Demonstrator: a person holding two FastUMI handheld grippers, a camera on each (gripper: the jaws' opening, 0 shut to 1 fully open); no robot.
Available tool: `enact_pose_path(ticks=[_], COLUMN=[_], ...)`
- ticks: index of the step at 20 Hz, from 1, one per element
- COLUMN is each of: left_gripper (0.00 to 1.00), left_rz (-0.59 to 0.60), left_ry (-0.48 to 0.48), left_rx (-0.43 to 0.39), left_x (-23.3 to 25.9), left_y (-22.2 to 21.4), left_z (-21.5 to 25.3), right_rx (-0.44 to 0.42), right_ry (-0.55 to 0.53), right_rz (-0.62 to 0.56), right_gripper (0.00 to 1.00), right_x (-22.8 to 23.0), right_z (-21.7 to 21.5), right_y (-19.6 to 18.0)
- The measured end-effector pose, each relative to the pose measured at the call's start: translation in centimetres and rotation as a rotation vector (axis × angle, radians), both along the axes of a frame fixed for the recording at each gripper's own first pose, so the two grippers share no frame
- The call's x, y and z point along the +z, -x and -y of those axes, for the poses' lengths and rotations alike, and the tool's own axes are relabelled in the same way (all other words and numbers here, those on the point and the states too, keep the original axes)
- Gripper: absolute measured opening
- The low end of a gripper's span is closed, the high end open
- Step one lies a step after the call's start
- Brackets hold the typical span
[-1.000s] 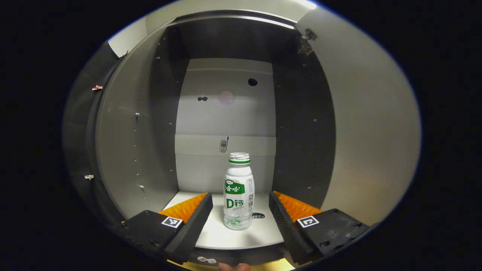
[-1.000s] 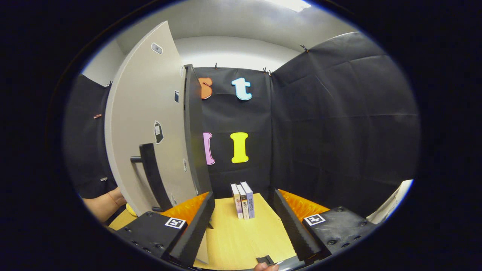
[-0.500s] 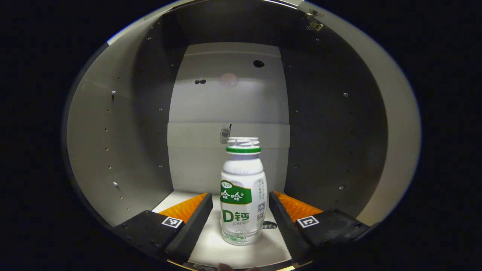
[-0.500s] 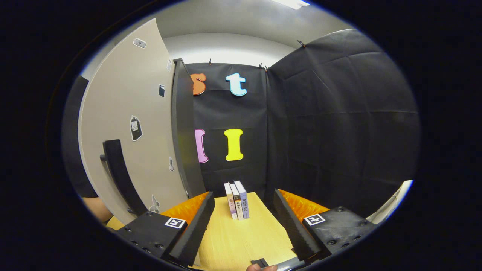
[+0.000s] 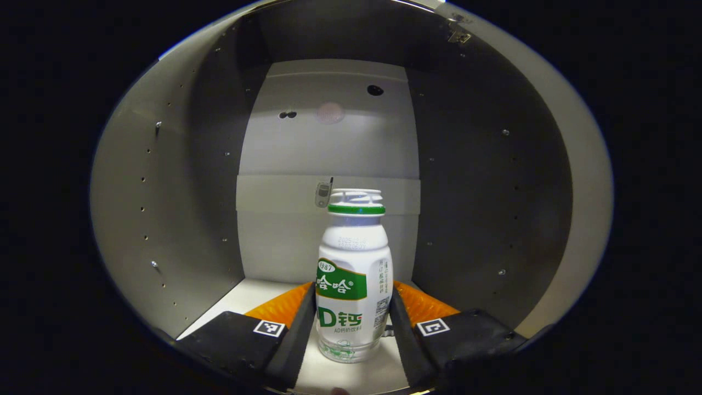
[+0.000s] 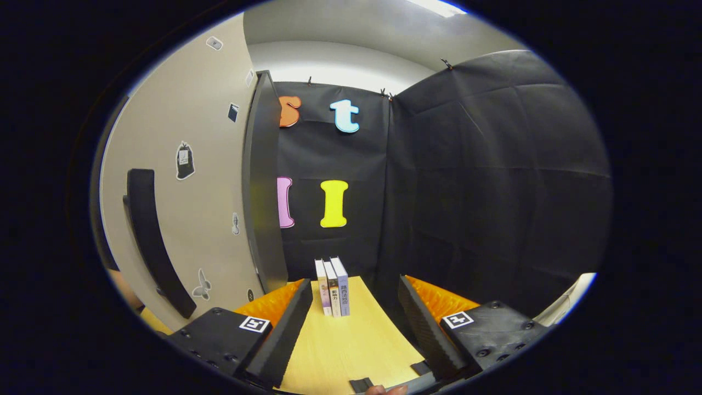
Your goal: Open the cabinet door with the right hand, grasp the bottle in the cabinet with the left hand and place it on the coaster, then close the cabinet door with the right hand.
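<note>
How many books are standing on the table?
3, upright side by side on the table, near the black cloth wall, ahead of the right gripper: books. Others may be hidden.

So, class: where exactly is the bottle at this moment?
In the left gripper view, the bottle stands upright on the cabinet floor, low and centre, between the fingers of the left gripper, before the back panel.

Two hand-held two-finger grippers, alike in build

On the left gripper [image 5: 351,334] and the right gripper [image 6: 355,329], black blocky housings are seen at each finger's base, each marked with a small square black-and-white tag. Round screw heads are set into the right gripper's housings. Long wedge-shaped fingers [image 6: 279,337] with finely ribbed inner faces and a diamond-textured outer surface are carried on both.
</note>
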State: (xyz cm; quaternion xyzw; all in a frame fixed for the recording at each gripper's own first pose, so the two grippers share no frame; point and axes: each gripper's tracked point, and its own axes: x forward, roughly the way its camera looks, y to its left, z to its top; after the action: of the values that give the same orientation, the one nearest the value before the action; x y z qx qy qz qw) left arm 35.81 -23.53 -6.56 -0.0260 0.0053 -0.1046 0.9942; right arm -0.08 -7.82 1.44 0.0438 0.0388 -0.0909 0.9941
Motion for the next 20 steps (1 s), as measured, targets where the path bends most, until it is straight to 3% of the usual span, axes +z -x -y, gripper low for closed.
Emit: enact_pose_path(ticks=[3, 6, 9, 20], left_gripper=[0.71, 0.71, 0.71, 0.71], left_rz=[-0.016, -0.024, -0.030, 0.009], left_ry=[-0.004, -0.034, 0.003, -0.011], left_rx=[-0.044, 0.001, -0.019, 0.041], left_x=[0.3, 0.8, 1.5, 0.3], left_y=[0.9, 2.7, 5.1, 16.8], left_z=[0.3, -0.9, -1.7, -12.1], right_rx=[-0.017, -0.007, 0.007, 0.007], right_ry=[0.000, 0.011, 0.010, -0.049], right_rz=[0.019, 0.022, 0.027, 0.098], right_gripper=[0.99, 0.98, 0.98, 0.98], right_x=[0.1, 0.2, 0.4, 1.7], right_z=[0.1, 0.2, -0.2, -1.4], right_y=[-0.5, -0.4, -0.4, -0.9])
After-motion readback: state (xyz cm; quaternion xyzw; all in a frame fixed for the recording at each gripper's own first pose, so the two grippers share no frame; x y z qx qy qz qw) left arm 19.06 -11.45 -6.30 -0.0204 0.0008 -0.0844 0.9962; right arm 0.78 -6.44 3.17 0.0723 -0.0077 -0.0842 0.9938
